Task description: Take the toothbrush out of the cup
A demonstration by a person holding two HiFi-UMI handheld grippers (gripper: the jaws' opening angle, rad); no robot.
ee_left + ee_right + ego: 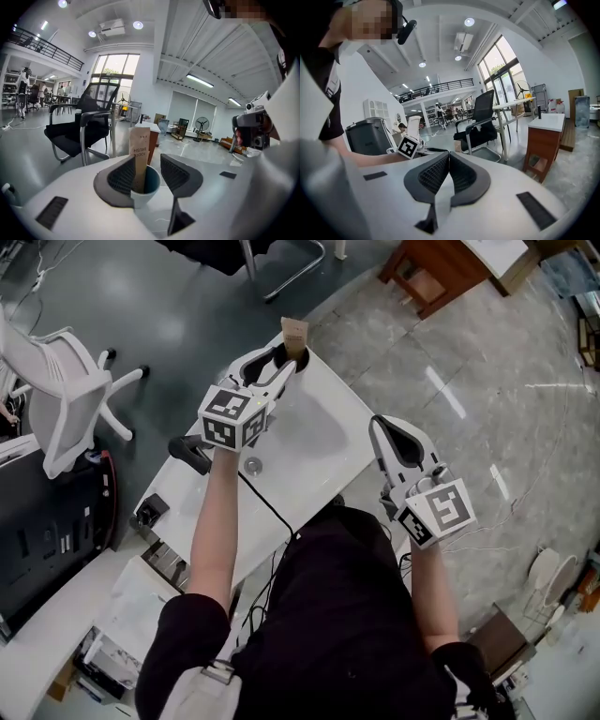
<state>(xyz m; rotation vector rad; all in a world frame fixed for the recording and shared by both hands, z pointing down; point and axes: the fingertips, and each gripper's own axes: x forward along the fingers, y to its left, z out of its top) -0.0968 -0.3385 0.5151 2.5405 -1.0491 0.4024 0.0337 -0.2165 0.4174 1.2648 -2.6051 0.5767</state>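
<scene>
Left gripper (284, 362) (147, 158): spread, pinching nothing. Reaches over the far corner of the table (323, 432) and straddles the cup (149, 183). Left jaw laid across the cup's left side; cannot tell whether touching there. Right jaw apart from the rim, with a gap showing.

Cup: upright at the table's far corner, white outside, blue inside. Hidden behind the jaws in the head view.

Toothbrush (294, 336) (139, 149): packed in a brown card sleeve printed "TOOTH BRUSH". Stands upright in the cup, set toward its left side, rising well above the rim. Top end clear of both jaws.

Right gripper (377, 424) (448, 155): pressed together, tips meeting, nothing between. Held over the table's right edge, well apart from the cup, pointing much the same way as the left gripper.

Cube (232, 418): at the rear of the left gripper, above the table's middle.

Surroundings: white chair (67, 395) off the table's left edge; black chair (77, 126) beyond the far corner.
</scene>
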